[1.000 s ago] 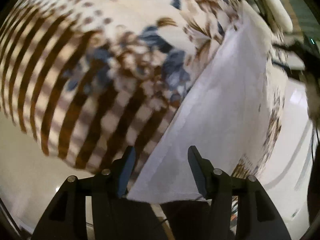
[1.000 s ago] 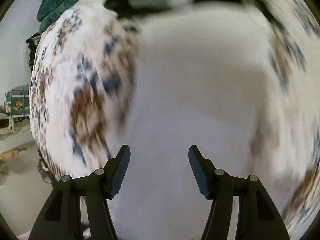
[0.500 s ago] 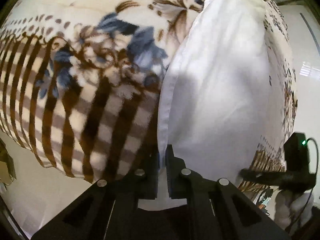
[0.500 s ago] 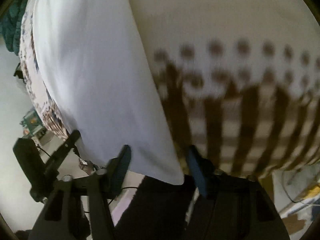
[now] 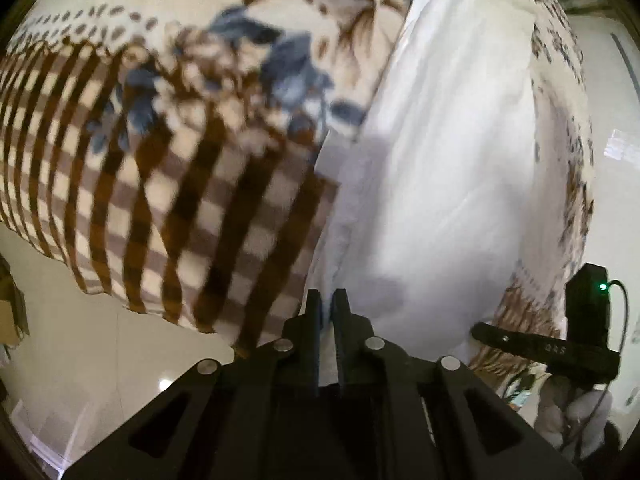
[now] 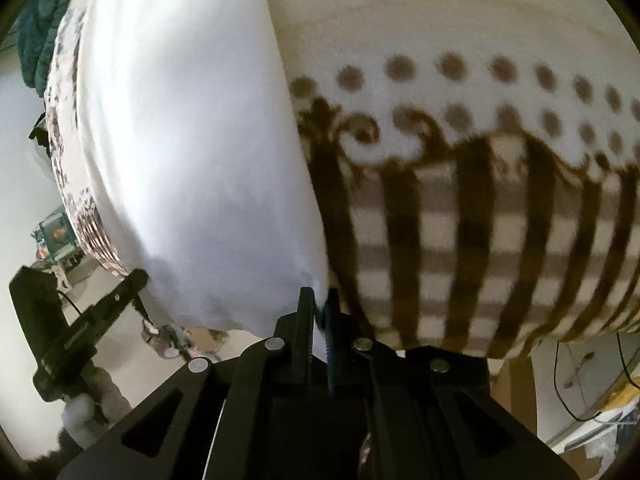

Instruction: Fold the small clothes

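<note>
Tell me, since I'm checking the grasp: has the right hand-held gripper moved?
Yes. The right hand-held gripper moved from the white cloth's middle to its near corner.

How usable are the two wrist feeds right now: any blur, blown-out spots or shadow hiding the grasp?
Left wrist: patterned blanket smeared by motion blur; white garment sharper, shadowed near the left gripper, whose fingers are clamped on its edge. Right wrist: garment nearly blown out, folds lost; blanket stripes soft; right gripper dark but readable, pinching the cloth's corner. Both views bulge with fisheye distortion.
</note>
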